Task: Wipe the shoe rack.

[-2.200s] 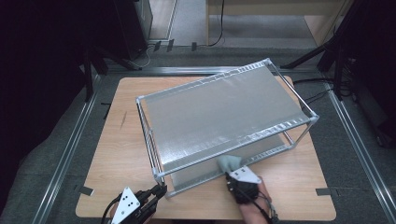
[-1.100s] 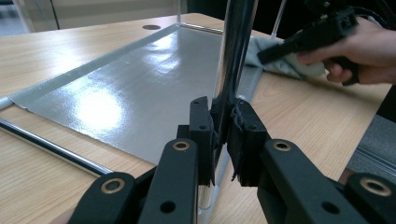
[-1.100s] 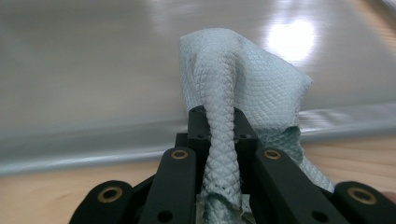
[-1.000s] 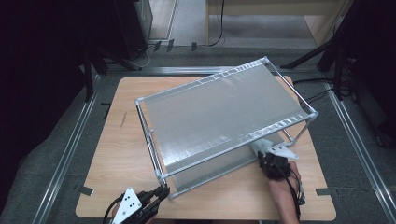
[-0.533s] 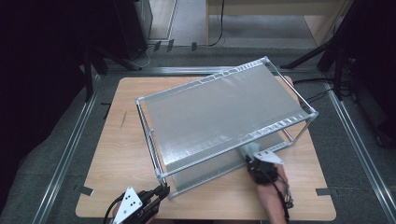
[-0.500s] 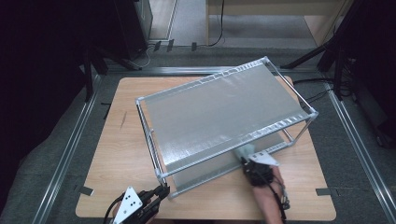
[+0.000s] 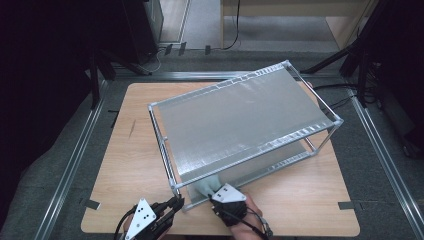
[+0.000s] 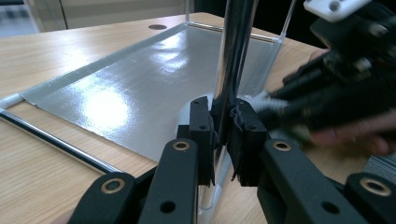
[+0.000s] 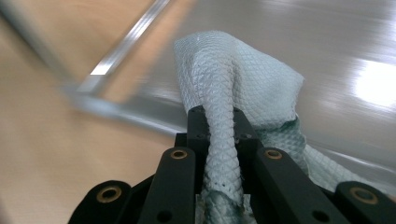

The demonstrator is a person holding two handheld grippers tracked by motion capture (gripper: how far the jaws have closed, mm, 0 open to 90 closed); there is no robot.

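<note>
rack: metal-framed shelf rack with silvery panels, set at an angle on the wooden table; near corner close to both grippers.
corner post: upright chrome post at the rack's near corner, seen close in the left gripper view, rising between the left jaws and out past the top edge.
left gripper: left gripper clenched on the corner post, pads pressing the chrome from both sides low down near its foot; in the high view at the table's near edge, jaws pointing at that corner.
cloth: pale green cloth with a diamond weave, bunched into a soft lump; in the high view lying at the front edge of the lower shelf, just right of the corner post.
right gripper: right gripper clamped on the cloth, a twisted fold pinched between the two pads, the rest billowing out ahead of and to the right of the fingertips.
cloth against fingers: gathered strip running straight down between the fingers; main bulk beyond the tips, touching the shiny lower shelf panel.
lower shelf: reflective sheet bright with glare, edged by a thin metal rail on the table side.
right hand: hand wrapped around the right gripper, coming in from the bottom edge, just beside the left gripper.
blur: table and rail smeared in the right gripper view; cloth and jaws sharp.
spacing: two grippers near each other at the same rack corner, apart, not touching.
</note>
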